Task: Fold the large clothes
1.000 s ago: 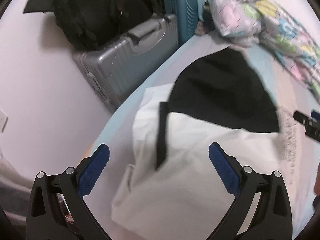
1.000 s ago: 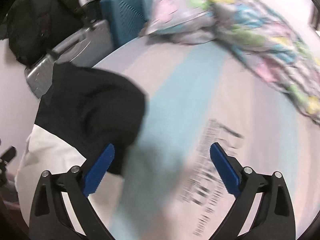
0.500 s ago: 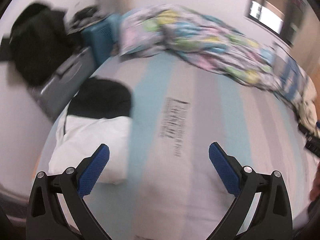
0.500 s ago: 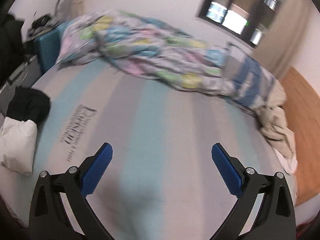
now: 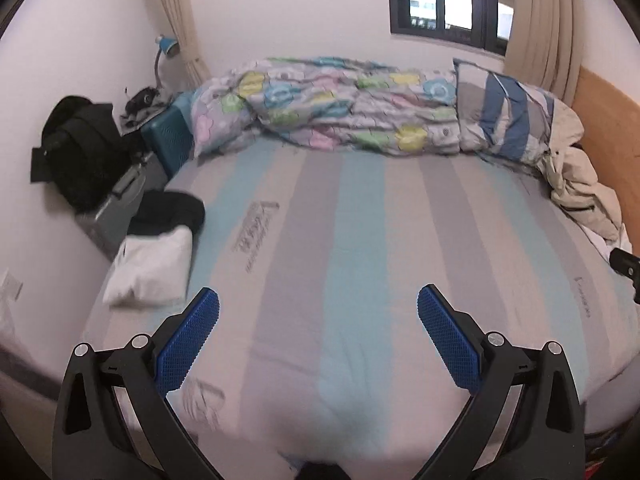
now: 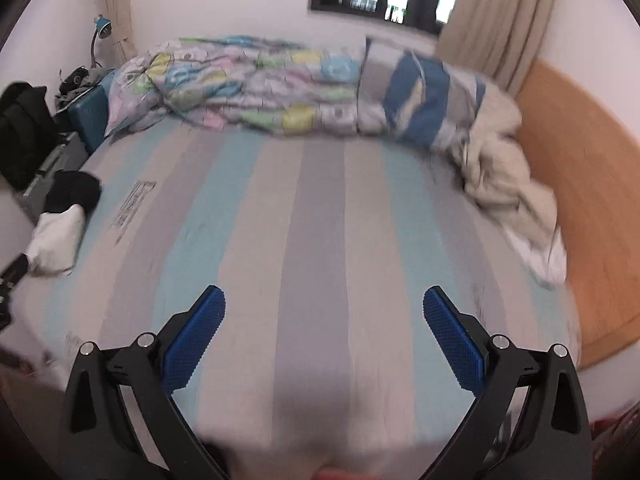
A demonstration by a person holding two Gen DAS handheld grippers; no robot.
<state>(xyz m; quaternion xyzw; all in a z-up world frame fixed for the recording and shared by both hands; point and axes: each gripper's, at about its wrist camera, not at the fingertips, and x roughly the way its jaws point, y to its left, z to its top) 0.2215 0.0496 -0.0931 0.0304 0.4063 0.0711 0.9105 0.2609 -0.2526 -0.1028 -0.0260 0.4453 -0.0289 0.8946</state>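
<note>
Two handheld grippers hang above the near edge of a bed with a striped sheet in pale blue, grey and pinkish white (image 5: 360, 240), and neither holds anything. The left gripper (image 5: 318, 308) has its black arms and blue textured pads (image 5: 188, 340) spread wide, with only bare sheet between them. The right gripper (image 6: 324, 306) is spread just as wide, its blue pads (image 6: 454, 344) likewise over bare sheet.

The folded clothes lie at the left edge of the bed, towards its near left corner: a folded white garment (image 5: 154, 270) with a folded black garment (image 5: 170, 212) touching it on its far side. Both rest flat on the sheet, well apart from either gripper. In the right wrist view the same white (image 6: 56, 240) and black (image 6: 74, 192) pieces show at the far left, blurred.

Along the far edge of the bed a crumpled floral quilt in pastel colours (image 5: 332, 108) lies bunched, with a blue-and-grey striped pillow (image 5: 500, 116) beside it at the far right corner. A rumpled cream garment (image 5: 580, 196) sits at the right edge, against an orange-brown wooden headboard (image 6: 580, 208).

Beside the left edge of the bed stand a silver hard-shell suitcase (image 5: 120, 204) and a teal suitcase (image 5: 170, 140), with a black bag (image 5: 76, 152) on the silver one.
</note>
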